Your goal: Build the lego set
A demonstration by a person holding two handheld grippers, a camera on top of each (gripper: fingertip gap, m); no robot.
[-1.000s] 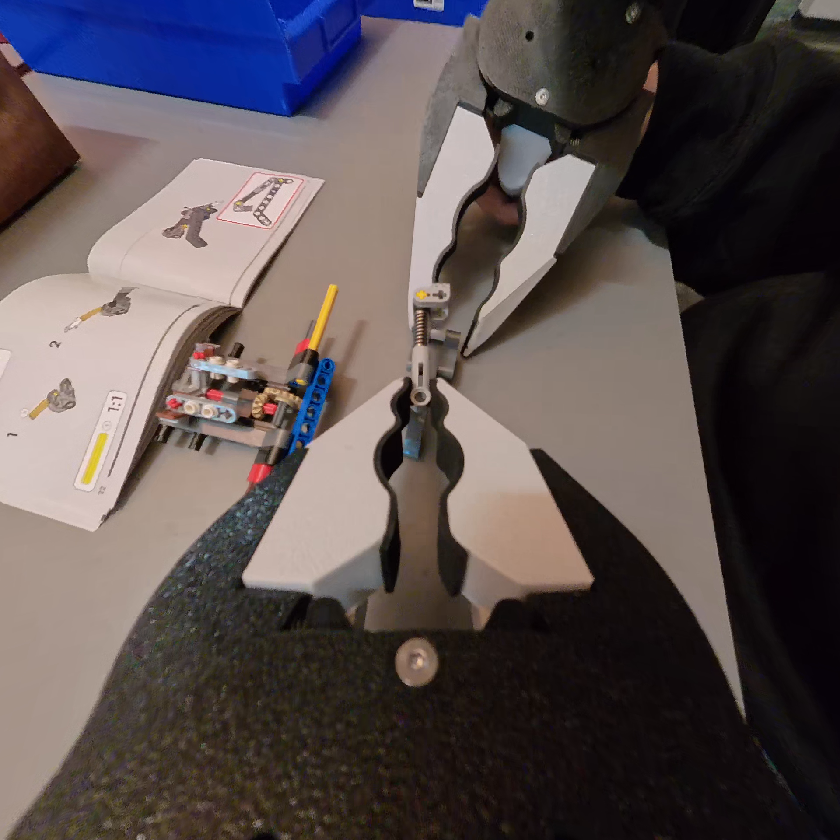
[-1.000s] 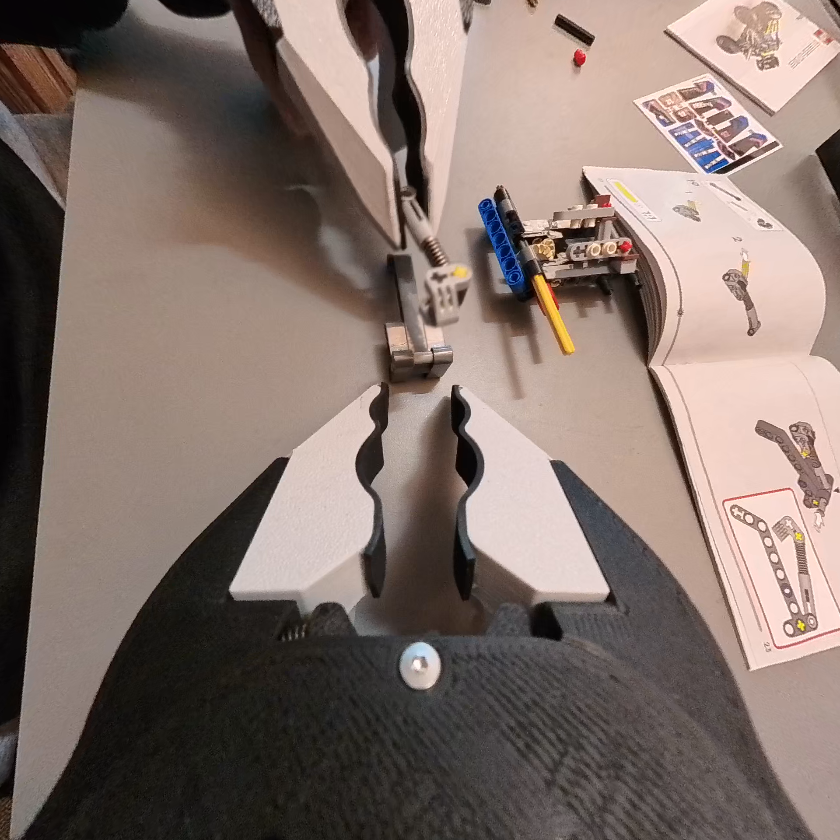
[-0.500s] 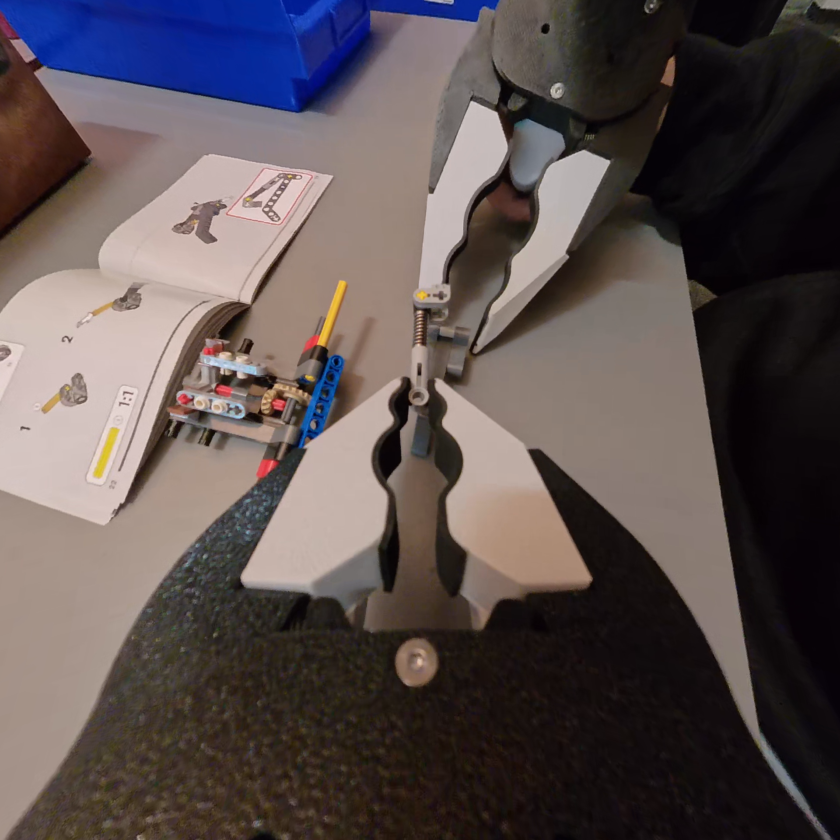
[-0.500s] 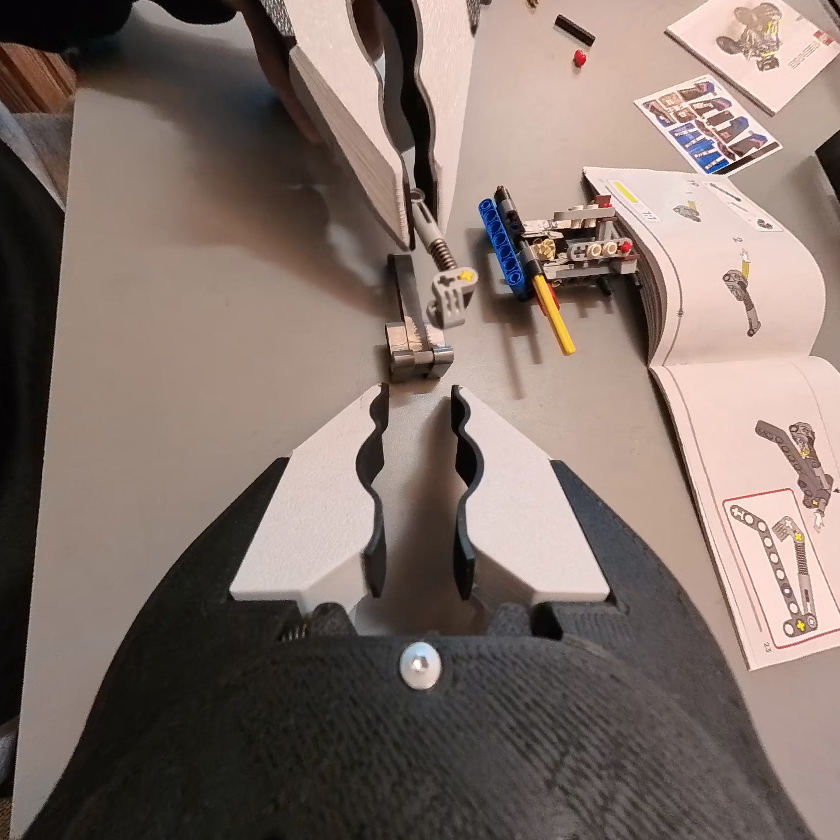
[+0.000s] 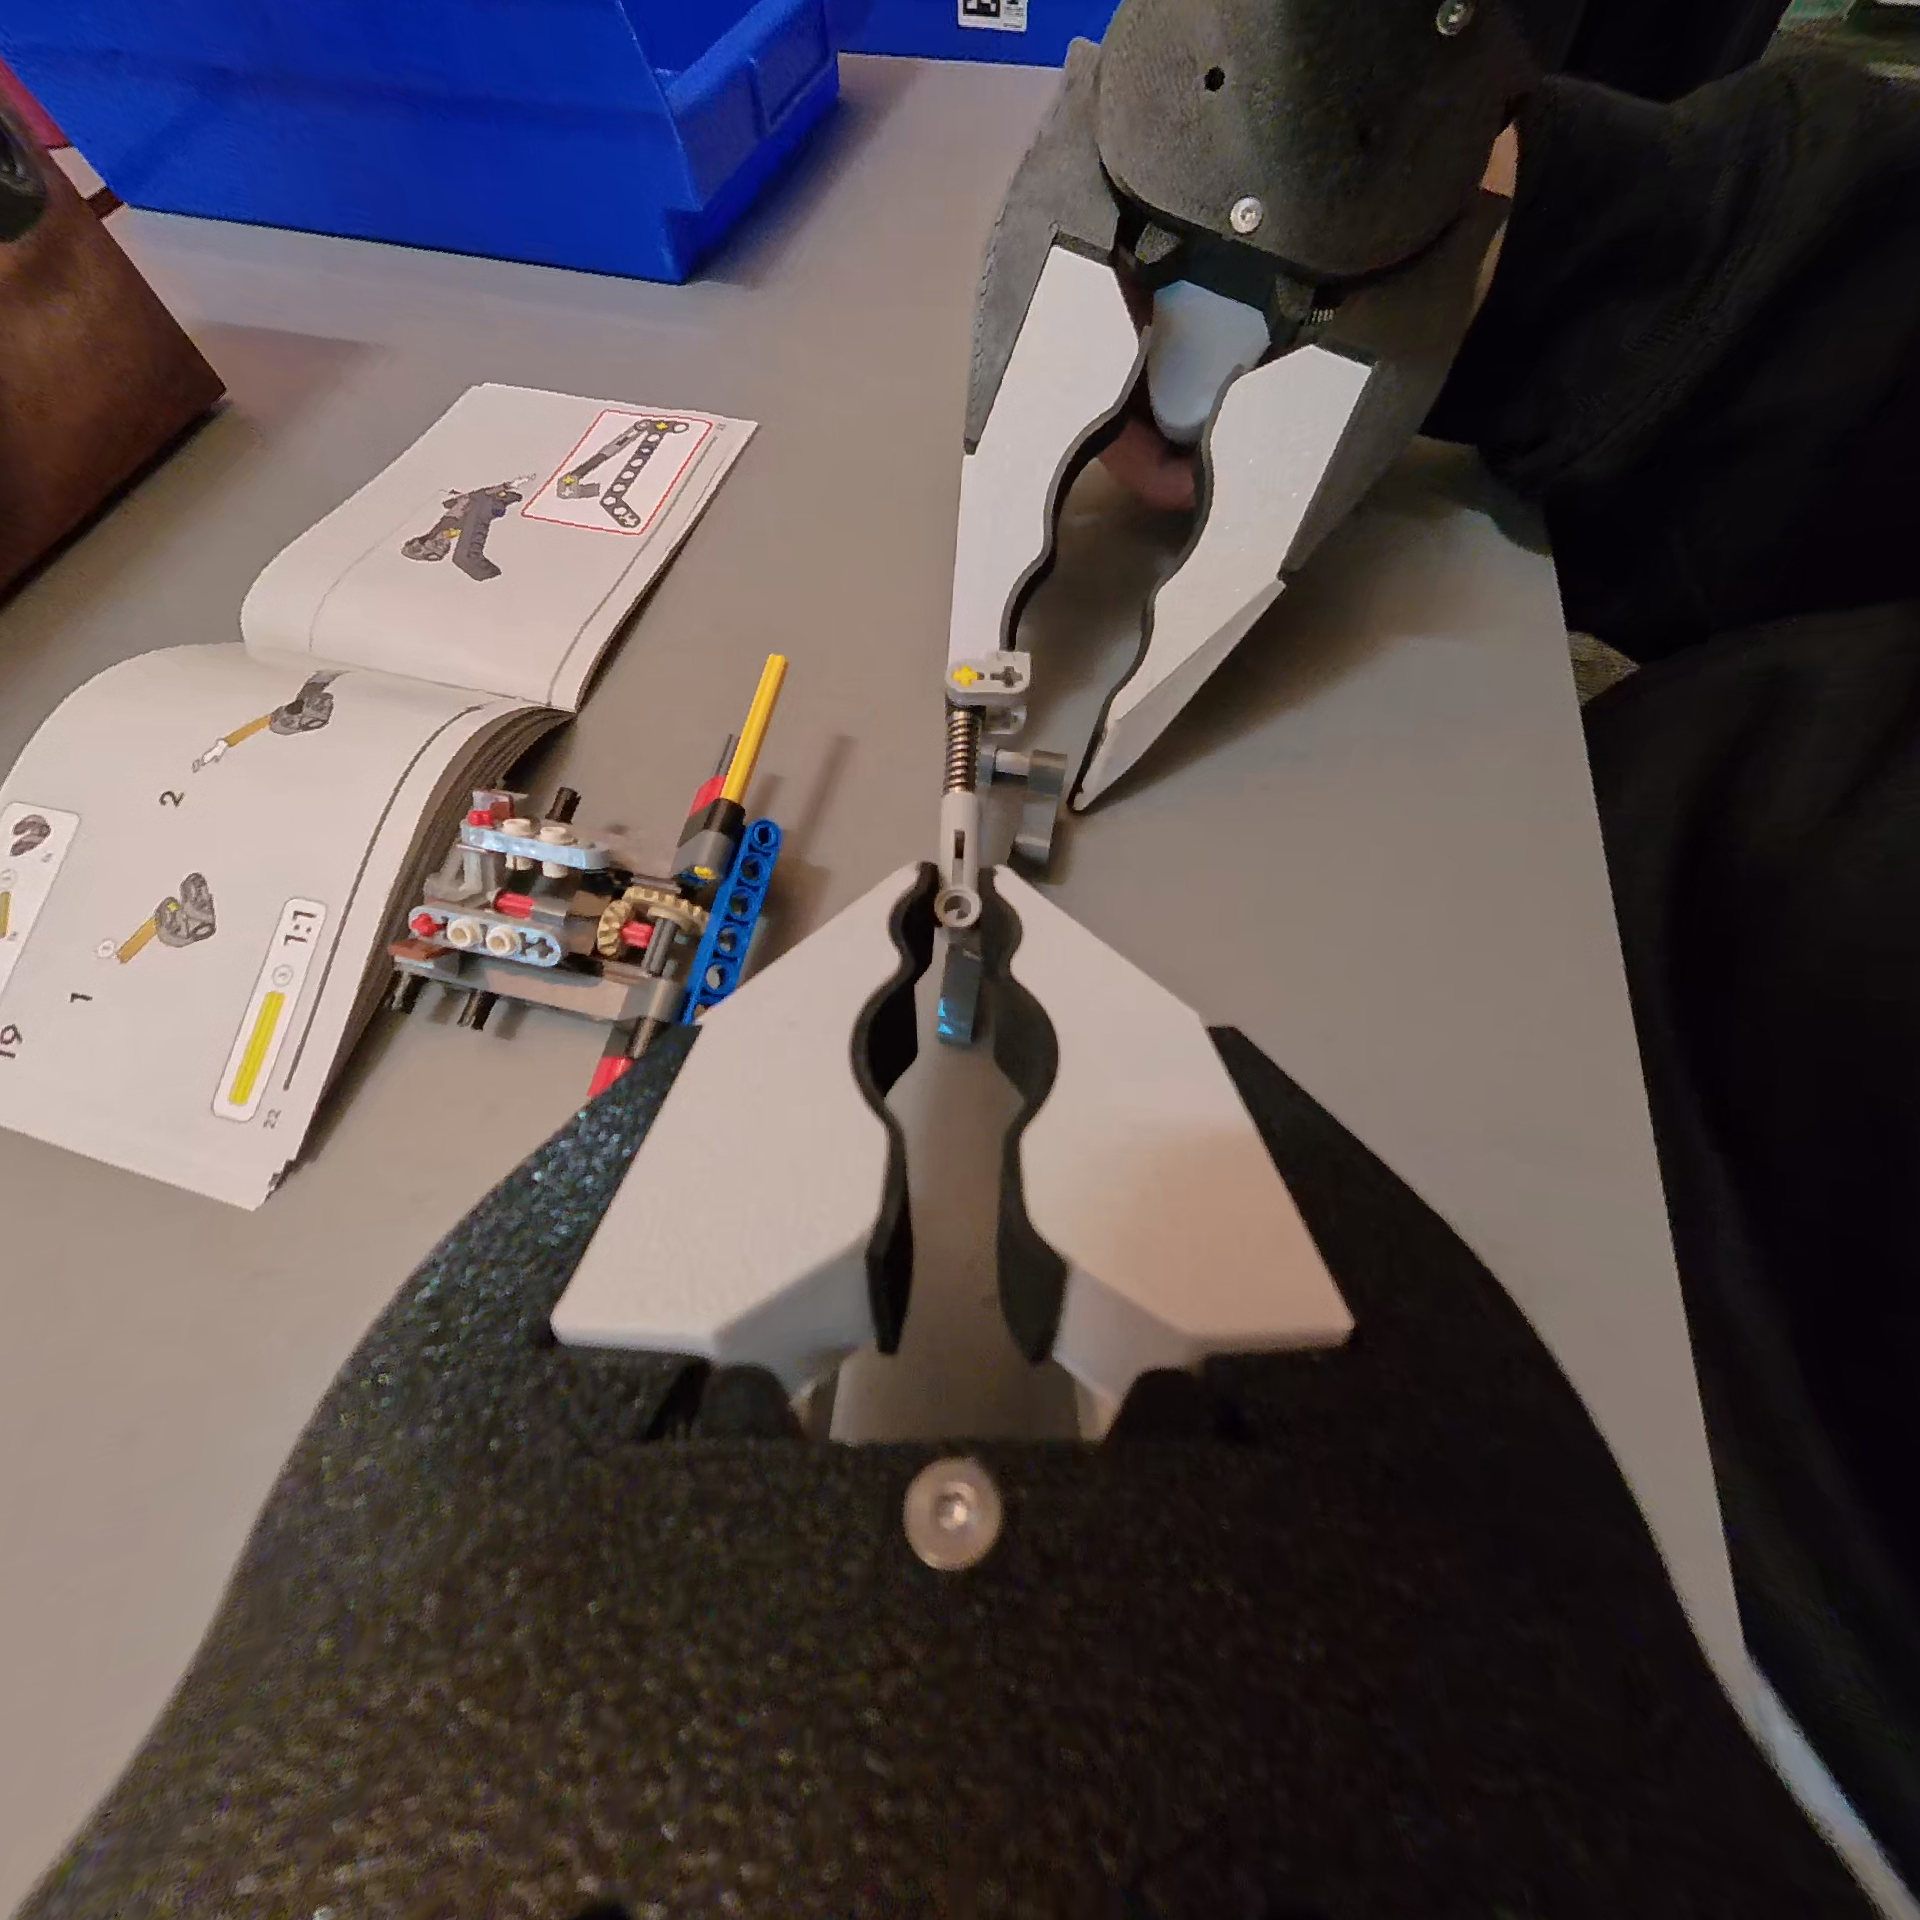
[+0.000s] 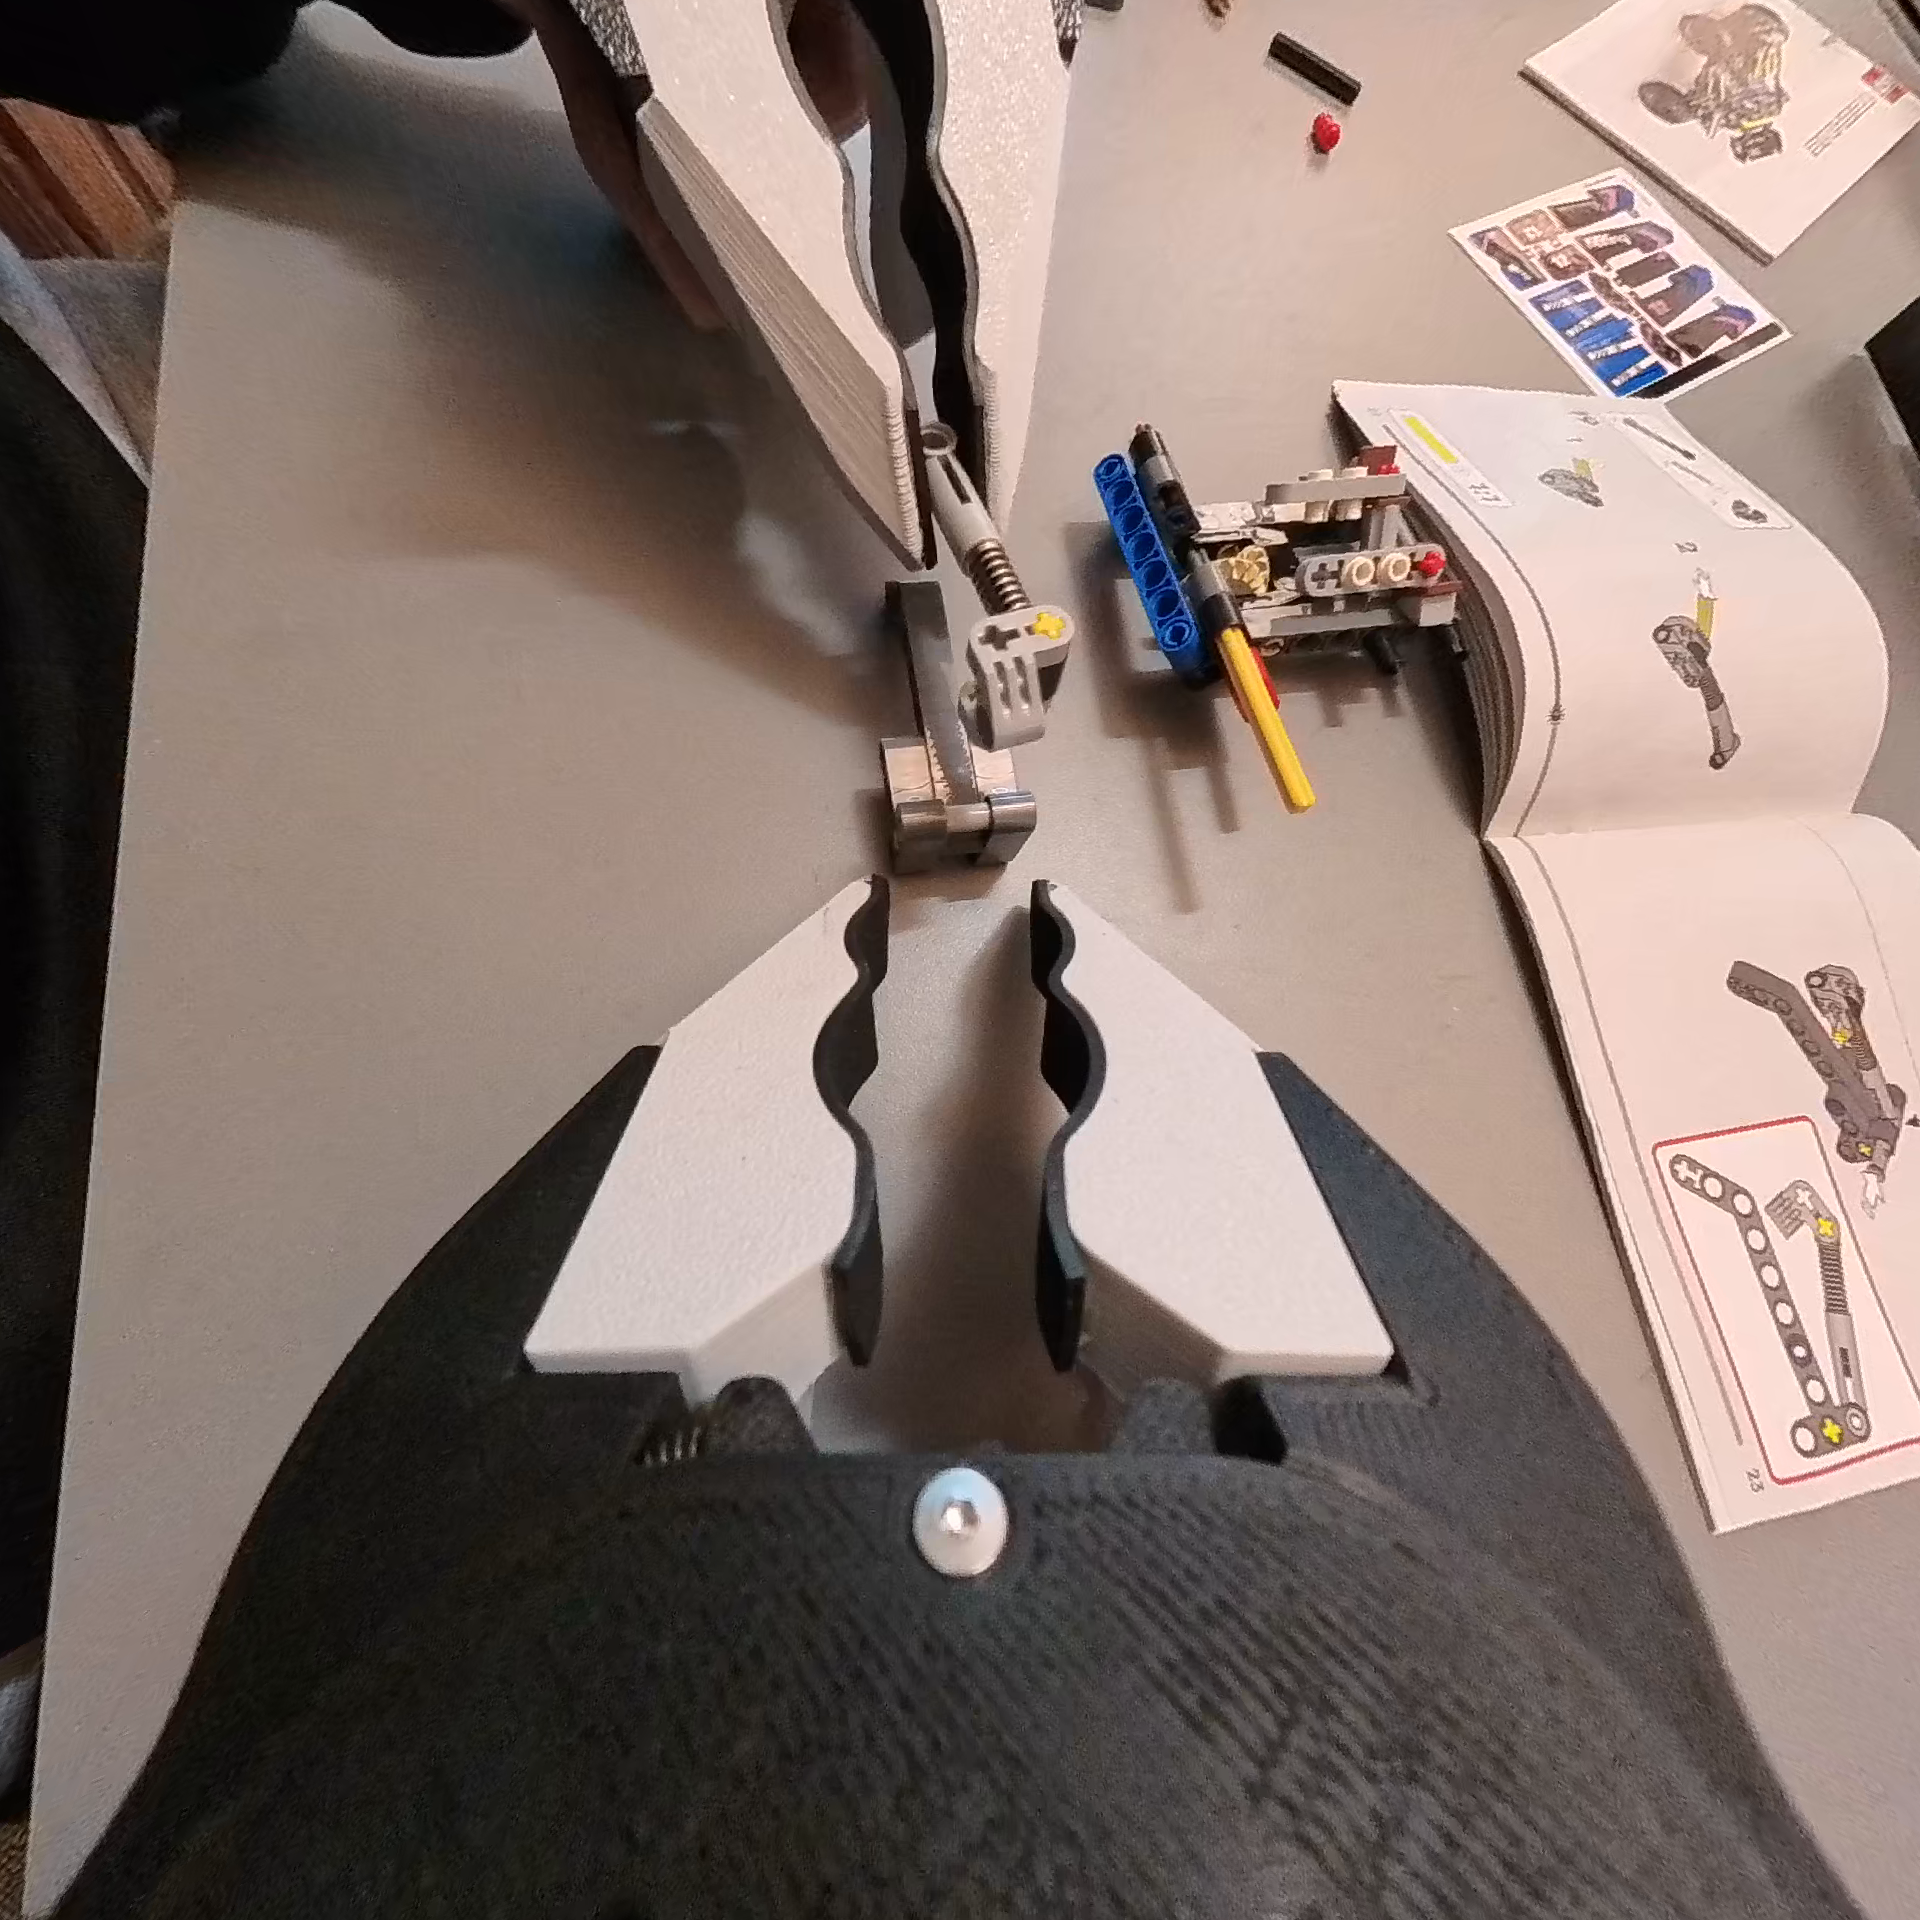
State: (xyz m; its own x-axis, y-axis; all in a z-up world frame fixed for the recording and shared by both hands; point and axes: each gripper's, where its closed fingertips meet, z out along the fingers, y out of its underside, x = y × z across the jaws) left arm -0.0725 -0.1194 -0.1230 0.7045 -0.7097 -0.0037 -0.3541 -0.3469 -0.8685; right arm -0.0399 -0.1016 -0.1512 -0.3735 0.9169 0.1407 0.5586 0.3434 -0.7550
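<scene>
My left gripper (image 5: 956,902) is shut on the ring end of a grey shock absorber (image 5: 964,774) with a metal spring. Its far end carries a light grey connector (image 5: 987,677) with a yellow cross. A dark grey beam (image 6: 925,665) lies on the table under it. In the right wrist view the left gripper (image 6: 951,499) holds the shock absorber (image 6: 982,551) slanted over the beam, with the connector (image 6: 1013,665) hanging just above it. My right gripper (image 6: 956,888) is open and empty, just short of the beam's thick end (image 6: 951,816). It also shows in the left wrist view (image 5: 1023,732).
A partly built model (image 5: 551,914) with a blue beam (image 5: 738,914) and a yellow axle (image 5: 753,727) lies against the open instruction booklet (image 5: 364,727). Blue bins (image 5: 416,104) stand behind. A sticker sheet (image 6: 1621,291), a second booklet (image 6: 1714,114) and small loose pieces (image 6: 1325,127) lie farther off. The table edge (image 5: 1621,935) is close. The gap from one gripper's tips to the other's is roughly 6 cm.
Almost nothing. My left gripper has shifted slightly with the shock absorber still in it. My right gripper stays open in the same place.
</scene>
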